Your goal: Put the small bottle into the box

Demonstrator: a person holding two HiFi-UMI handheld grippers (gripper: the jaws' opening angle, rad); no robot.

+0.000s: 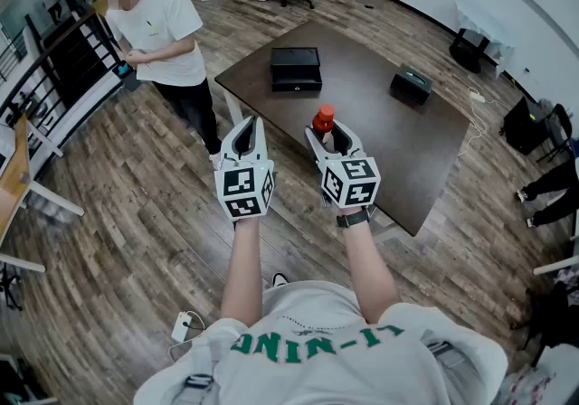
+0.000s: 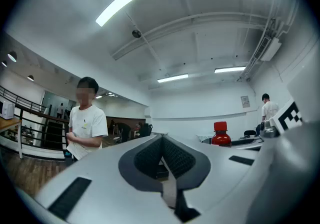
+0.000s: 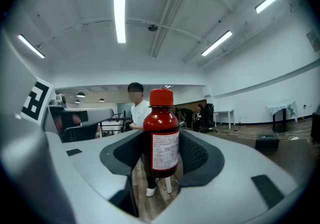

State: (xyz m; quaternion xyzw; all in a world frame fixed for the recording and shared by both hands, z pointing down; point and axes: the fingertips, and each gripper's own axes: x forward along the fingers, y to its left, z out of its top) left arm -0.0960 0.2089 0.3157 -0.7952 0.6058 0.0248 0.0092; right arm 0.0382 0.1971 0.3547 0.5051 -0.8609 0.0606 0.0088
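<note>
1. One small bottle (image 3: 161, 118), red-capped, is pinched in the right gripper (image 1: 331, 136); label print seems too fine to read.
2. Jaws of the left gripper (image 1: 246, 127) are pressed together.
3. The box (image 1: 296, 69) lies apart on the table (image 1: 389, 136).

Seeing only the red cap and shoulder of the small bottle (image 1: 323, 116) in the head view; losing the lower body behind the right gripper (image 1: 329, 133) and its fingers (image 1: 317, 145). Finding the label (image 3: 165, 150) print too small for reading. Losing part of the near bench (image 1: 362, 98) edge behind the same gripper.
</note>
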